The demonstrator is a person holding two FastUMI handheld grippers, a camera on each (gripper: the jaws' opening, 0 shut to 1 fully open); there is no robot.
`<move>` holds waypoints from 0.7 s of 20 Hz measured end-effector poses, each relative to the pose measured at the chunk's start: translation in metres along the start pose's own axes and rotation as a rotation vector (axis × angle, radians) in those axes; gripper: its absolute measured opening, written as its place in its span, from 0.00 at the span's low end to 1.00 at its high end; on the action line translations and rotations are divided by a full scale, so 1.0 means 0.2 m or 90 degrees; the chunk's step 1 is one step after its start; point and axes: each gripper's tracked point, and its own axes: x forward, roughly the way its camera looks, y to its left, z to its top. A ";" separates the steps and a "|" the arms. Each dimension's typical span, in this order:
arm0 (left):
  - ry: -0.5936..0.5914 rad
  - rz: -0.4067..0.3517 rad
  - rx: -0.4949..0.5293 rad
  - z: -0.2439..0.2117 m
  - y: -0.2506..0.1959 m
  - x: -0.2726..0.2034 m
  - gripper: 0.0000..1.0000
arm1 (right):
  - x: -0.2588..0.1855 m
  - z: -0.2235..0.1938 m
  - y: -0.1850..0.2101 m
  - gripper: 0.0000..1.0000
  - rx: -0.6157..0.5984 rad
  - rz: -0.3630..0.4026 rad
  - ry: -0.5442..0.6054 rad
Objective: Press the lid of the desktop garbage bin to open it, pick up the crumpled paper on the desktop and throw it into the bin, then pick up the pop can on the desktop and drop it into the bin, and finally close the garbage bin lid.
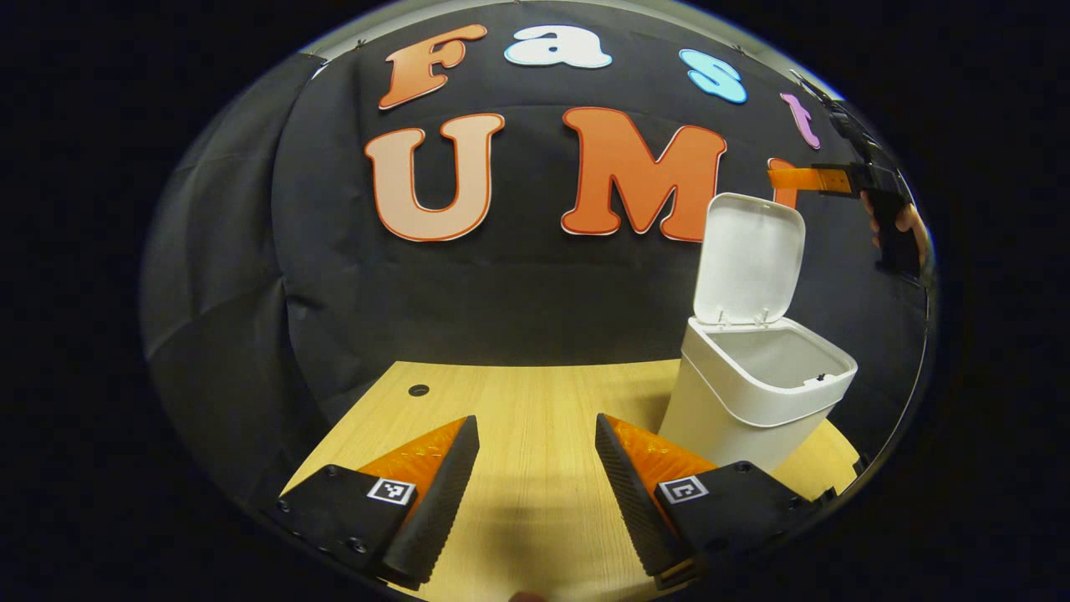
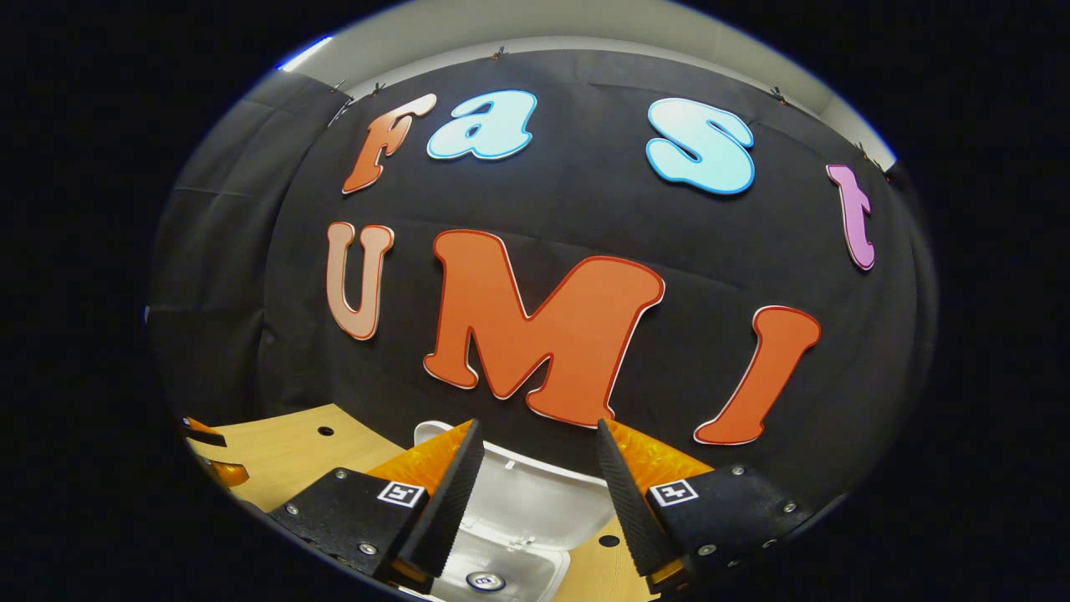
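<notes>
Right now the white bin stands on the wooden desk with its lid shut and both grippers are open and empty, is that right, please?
Not quite: the lid is open, standing upright behind the mouth of the white bin, as the left gripper view shows. The rest holds: the bin stands on the wooden desk, and the left gripper and right gripper are both open and empty.

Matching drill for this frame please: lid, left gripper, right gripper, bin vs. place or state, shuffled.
1 lid
2 left gripper
3 right gripper
4 bin

A above the open bin, jaws apart
B standing on the table
C swung up
D low over the table, jaws apart

Pairs: 1-C, 2-D, 3-A, 4-B
</notes>
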 end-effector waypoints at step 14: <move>0.008 0.018 -0.007 -0.03 0.10 -0.03 0.89 | 0.05 -0.16 0.09 0.81 0.079 0.014 0.090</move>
